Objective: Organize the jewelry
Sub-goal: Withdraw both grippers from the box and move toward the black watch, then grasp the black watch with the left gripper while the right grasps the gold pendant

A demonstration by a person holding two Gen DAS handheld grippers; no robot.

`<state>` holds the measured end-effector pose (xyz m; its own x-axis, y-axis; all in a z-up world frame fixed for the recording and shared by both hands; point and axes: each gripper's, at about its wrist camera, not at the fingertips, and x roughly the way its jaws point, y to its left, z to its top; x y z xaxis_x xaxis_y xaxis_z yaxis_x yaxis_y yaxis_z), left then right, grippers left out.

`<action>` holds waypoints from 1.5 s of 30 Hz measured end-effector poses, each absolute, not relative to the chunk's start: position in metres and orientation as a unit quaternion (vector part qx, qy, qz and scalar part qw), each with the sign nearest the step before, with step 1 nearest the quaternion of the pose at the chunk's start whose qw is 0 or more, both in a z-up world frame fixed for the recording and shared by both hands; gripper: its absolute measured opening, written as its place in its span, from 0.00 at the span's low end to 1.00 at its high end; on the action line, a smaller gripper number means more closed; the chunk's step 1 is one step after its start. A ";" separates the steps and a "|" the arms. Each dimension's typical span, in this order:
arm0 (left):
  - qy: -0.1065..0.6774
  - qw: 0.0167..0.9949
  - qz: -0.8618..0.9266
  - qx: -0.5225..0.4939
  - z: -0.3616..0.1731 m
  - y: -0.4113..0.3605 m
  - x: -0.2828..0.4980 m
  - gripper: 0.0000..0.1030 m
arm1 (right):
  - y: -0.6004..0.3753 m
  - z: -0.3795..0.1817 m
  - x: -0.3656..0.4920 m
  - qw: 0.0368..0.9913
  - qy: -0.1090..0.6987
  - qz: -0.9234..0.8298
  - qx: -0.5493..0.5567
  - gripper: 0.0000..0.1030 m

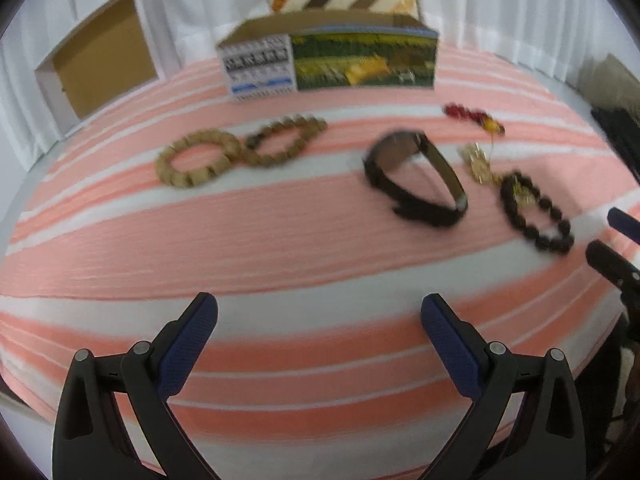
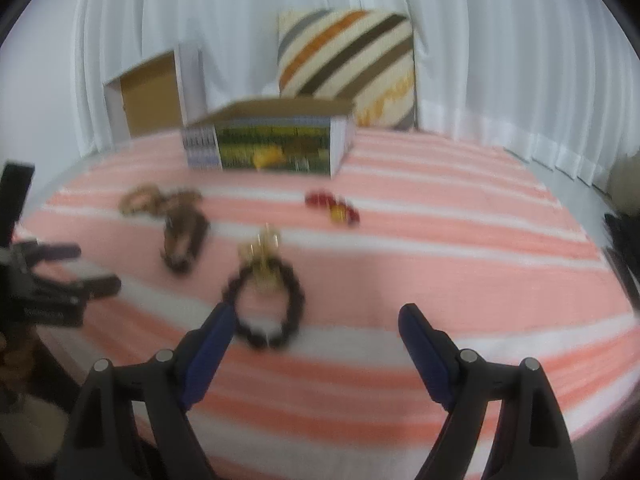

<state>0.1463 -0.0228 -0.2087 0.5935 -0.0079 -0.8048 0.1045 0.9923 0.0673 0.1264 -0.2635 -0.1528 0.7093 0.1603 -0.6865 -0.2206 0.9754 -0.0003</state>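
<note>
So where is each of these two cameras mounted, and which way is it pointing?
Left wrist view: sits on the left tongs, looking down over the pink-and-white striped cloth at a black strap watch; the right tongs show at the edge.
Right wrist view: sits on the open right tongs, facing a black bead bracelet.
Both share the printed open cardboard box.

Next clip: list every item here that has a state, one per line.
Left tongs: open, empty.
Right tongs: open, empty.
Printed box: top open, upright.
Lid: off, propped against the curtain.
Watch: strap looped, on its side.
Dark bead bracelet: flat on the cloth.
Two wooden bracelets: flat, touching.
</note>
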 end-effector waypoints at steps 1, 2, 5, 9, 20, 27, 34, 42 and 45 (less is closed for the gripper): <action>0.444 0.894 -0.032 0.048 -0.209 -0.022 0.145 0.99 | -0.262 -0.157 0.127 0.921 0.375 0.101 -0.042 0.83; 0.447 0.893 -0.033 0.047 -0.210 -0.022 0.145 0.99 | -0.262 -0.159 0.128 0.918 0.382 0.101 -0.043 0.83; 0.455 0.889 -0.043 0.020 -0.214 -0.016 0.149 1.00 | -0.260 -0.163 0.130 0.913 0.391 0.103 -0.051 0.83; 0.454 0.890 -0.034 0.011 -0.215 -0.016 0.151 1.00 | -0.257 -0.174 0.130 0.909 0.400 0.106 -0.051 0.84; 0.478 0.878 -0.017 0.002 -0.213 -0.021 0.158 1.00 | -0.263 -0.176 0.124 0.914 0.386 0.124 -0.007 0.98; 0.508 0.861 -0.038 0.011 -0.213 -0.038 0.184 1.00 | -0.240 -0.177 0.139 0.897 0.410 0.147 -0.069 0.99; 0.475 0.875 -0.074 -0.052 -0.208 -0.030 0.178 0.99 | -0.240 -0.178 0.142 0.894 0.410 0.162 -0.075 0.99; 0.471 0.877 -0.085 -0.044 -0.201 -0.051 0.208 0.99 | -0.241 -0.178 0.140 0.899 0.402 0.158 -0.071 0.99; 0.480 0.875 -0.069 -0.015 -0.207 -0.068 0.223 0.99 | -0.240 -0.178 0.141 0.899 0.403 0.156 -0.071 0.99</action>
